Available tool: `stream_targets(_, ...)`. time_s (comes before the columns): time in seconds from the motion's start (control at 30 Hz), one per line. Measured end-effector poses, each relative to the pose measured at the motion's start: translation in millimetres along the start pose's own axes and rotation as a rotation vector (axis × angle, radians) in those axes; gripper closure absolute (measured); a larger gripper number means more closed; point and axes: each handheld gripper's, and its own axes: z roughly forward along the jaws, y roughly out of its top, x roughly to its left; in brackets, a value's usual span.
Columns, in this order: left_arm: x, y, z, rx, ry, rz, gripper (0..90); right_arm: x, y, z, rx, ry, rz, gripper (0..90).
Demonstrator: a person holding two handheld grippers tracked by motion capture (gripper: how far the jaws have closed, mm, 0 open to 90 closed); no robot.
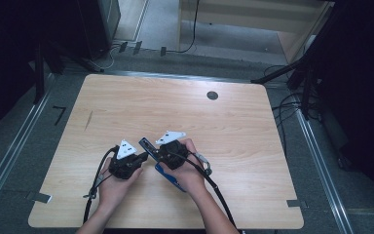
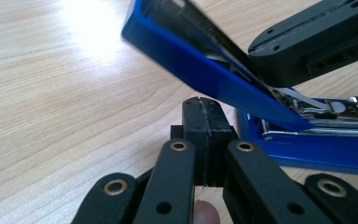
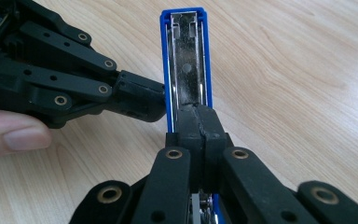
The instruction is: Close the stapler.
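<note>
A blue stapler (image 1: 169,177) lies near the table's front edge with its lid (image 2: 200,70) swung up. Its metal magazine (image 2: 326,123) is bared on the base. My right gripper (image 3: 200,112) is shut, its tips resting against the metal channel (image 3: 186,65) inside the raised lid. My left gripper (image 2: 203,105) is shut too, with nothing between its jaws. Its tips (image 3: 154,100) touch the lid's blue side edge from the left. In the high view the left gripper (image 1: 142,157) and right gripper (image 1: 157,154) meet at the stapler, a hand around each.
The wooden table (image 1: 224,126) has a round dark grommet (image 1: 212,95) near its far edge. Tape tabs sit at the front corners (image 1: 41,197). Black cables (image 1: 214,187) trail from the grippers toward the person. Stands and cables crowd the floor at right (image 1: 302,92).
</note>
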Motion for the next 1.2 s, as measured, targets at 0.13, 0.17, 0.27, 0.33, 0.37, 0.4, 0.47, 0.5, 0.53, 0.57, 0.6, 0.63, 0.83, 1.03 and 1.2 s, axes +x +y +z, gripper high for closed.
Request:
stream_targets(0.13,-4.9,-1.5,-1.8,-0.007,-0.024,-0.003,90.0,0.6,0.5,-2.9,-0.004,-0.001,-0.008,90.0)
stream_targets(0.17,-6.6,-1.5,-2.6,-0.011,-0.031,-0.007,90.0,0.9,0.3,-3.5,-0.006,-0.002,-0.008,90.0)
stream_targets(0.27,-9.9,-1.9,-3.9,-0.011,-0.04,-0.005,90.0,1.1,0.1,-5.0,-0.008,-0.001,-0.014,90.0)
stream_targets(0.33,-16.1,-4.6,-4.3,-0.017,-0.046,0.001,90.0,0.9,-0.5,-7.2,-0.014,-0.003,-0.019,90.0)
stream_targets(0.37,-16.1,-4.6,-4.3,-0.017,-0.046,0.001,90.0,0.9,-0.5,-7.2,-0.014,-0.003,-0.019,90.0)
stream_targets(0.4,-17.6,-6.7,-4.2,-0.021,-0.047,-0.005,90.0,1.2,-0.7,-8.4,-0.012,-0.003,-0.012,90.0)
stream_targets(0.47,-20.9,-11.8,-2.2,-0.021,-0.055,-0.02,90.0,1.7,-0.6,-11.0,-0.019,-0.006,-0.014,90.0)
stream_targets(0.5,-22.4,-13.2,-1.8,-0.021,-0.057,-0.015,90.0,1.9,-0.6,-11.9,-0.018,-0.006,-0.013,90.0)
stream_targets(0.53,-24.0,-14.1,-1.5,-0.022,-0.063,-0.011,90.0,1.9,-0.3,-12.8,-0.022,-0.005,-0.017,90.0)
stream_targets(0.57,-24.0,-14.1,-1.5,-0.022,-0.063,-0.011,90.0,1.9,-0.3,-12.8,-0.022,-0.005,-0.017,90.0)
stream_targets(0.6,-27.8,-14.8,-1.1,-0.02,-0.069,-0.005,90.0,2.6,0.0,-15.1,-0.026,-0.005,-0.011,90.0)
stream_targets(0.63,-27.8,-14.8,-1.1,-0.02,-0.069,-0.005,90.0,2.6,0.0,-15.1,-0.026,-0.005,-0.011,90.0)
stream_targets(0.83,-46.0,-16.5,5.0,-0.01,-0.101,0.047,90.0,2.6,-1.1,-20.3,-0.043,-0.003,-0.014,90.0)
stream_targets(1.03,-53.2,-17.0,8.8,-0.005,-0.128,0.066,90.0,2.0,-3.2,-24.1,-0.051,-0.004,-0.013,90.0)
stream_targets(1.2,-58.0,-15.9,11.7,0.005,-0.134,0.077,90.0,2.0,-5.8,-28.2,-0.06,-0.003,-0.011,90.0)
